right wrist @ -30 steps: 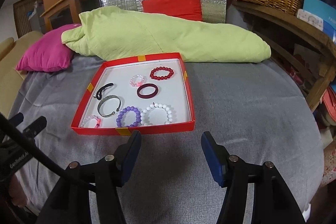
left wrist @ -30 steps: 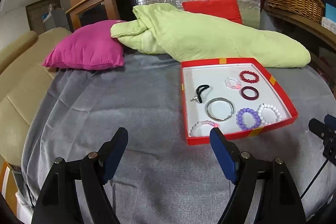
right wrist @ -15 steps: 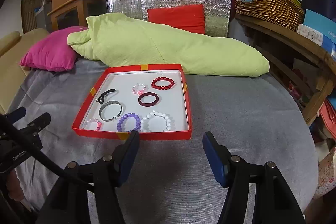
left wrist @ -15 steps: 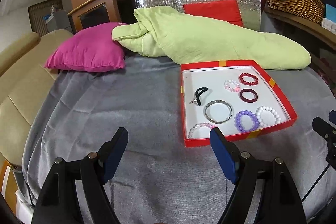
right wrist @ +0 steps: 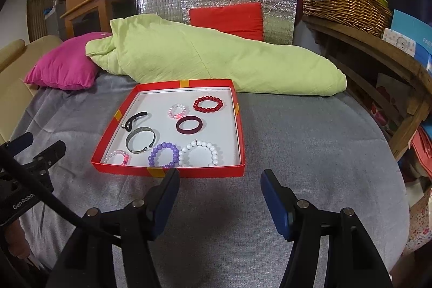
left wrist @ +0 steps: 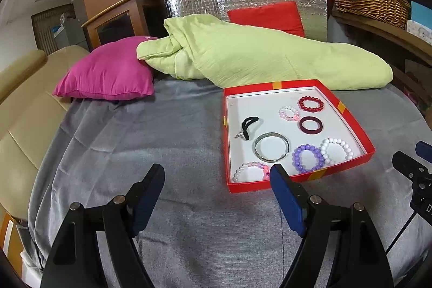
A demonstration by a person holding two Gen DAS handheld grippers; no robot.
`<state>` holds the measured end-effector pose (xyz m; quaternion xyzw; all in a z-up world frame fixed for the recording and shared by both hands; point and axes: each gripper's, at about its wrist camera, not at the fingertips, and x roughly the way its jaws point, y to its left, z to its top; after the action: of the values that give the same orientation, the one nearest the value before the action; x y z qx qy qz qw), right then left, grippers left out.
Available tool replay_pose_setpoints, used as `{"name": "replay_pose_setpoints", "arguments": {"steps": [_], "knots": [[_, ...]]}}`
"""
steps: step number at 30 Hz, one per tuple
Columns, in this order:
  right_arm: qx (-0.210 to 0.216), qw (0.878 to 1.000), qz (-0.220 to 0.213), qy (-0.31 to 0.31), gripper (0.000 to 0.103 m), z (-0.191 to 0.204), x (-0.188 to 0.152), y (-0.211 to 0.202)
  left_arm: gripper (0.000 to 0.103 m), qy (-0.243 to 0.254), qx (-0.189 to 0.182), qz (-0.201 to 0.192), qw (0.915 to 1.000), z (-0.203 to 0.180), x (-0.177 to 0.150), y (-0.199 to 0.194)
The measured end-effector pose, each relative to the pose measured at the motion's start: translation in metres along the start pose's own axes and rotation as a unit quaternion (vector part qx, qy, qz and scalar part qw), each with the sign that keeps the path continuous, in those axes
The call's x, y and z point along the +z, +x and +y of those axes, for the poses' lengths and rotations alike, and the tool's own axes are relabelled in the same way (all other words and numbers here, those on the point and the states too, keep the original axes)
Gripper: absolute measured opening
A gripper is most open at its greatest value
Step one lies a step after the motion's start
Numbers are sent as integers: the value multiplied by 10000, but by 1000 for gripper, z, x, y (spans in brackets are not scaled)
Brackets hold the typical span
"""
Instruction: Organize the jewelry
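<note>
Red tray on grey cloth, seven bracelets inside (purple beads at near edge). My left gripper and right gripper both gape wide, empty.

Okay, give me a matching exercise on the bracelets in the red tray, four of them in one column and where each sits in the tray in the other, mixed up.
Positions as seen from the right wrist camera, inside the red tray.

Column 1
1. red bead bracelet
2. white bead bracelet
3. dark maroon bangle
4. silver cuff

Column 2
A. middle of the tray
B. far right corner area
C. left side, just beyond the purple bead bracelet
D. near right, by the front wall

Pairs: 1-B, 2-D, 3-A, 4-C
</note>
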<state>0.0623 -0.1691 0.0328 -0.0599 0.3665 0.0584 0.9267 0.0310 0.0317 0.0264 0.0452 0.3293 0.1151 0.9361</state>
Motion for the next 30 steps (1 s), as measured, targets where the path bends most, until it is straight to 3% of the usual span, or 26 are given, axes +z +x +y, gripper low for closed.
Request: {"name": "replay_pose_setpoints", "arguments": {"steps": [30], "knots": [[150, 9999, -23, 3, 66, 15, 0, -2, 81, -36, 65, -71, 9999, 5, 1, -5]]}}
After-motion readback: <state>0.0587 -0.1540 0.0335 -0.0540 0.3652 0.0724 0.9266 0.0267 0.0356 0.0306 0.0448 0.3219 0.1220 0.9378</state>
